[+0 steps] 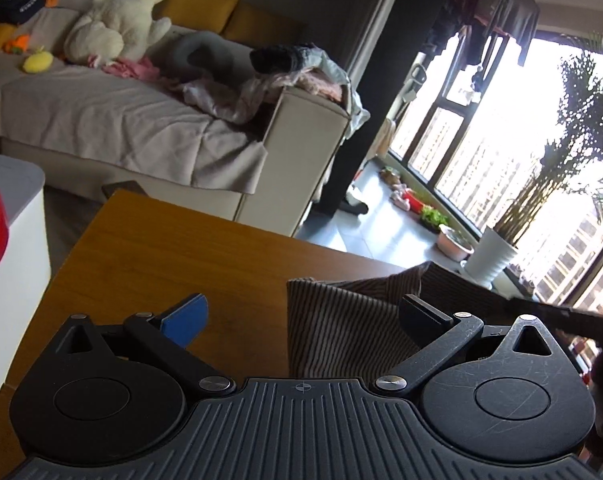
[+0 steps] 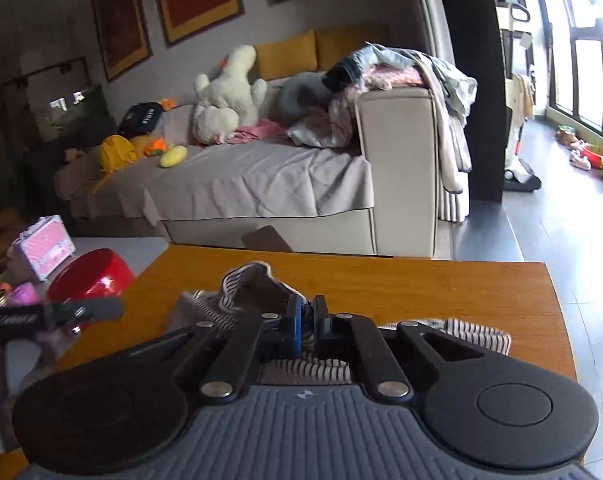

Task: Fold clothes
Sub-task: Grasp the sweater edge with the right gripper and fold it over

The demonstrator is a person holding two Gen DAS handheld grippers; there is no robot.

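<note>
Behind the wooden table (image 2: 401, 284) stands a beige sofa (image 2: 397, 168) draped with a grey cover, a white plush toy (image 2: 225, 96) lying on it and clothes piled on its armrest; tall windows fill the right side of the room.

On the table lies the striped garment (image 2: 257, 280), bunched and partly lifted. The right gripper (image 2: 306, 322) points level across the tabletop toward the sofa, its two fingers drawn together and pinching a fold of the striped cloth between the blue pads; more of the cloth trails under and to the right of the tool.

The left gripper (image 1: 301, 316) is tilted upward, looking over the table's far edge, with its fingers spread wide. The striped garment (image 1: 341, 320) rises in front of it, nearer its right finger, which overlaps the cloth; whether it touches cannot be told. A red bowl (image 2: 91, 276) sits on a white surface to the left of the table.
</note>
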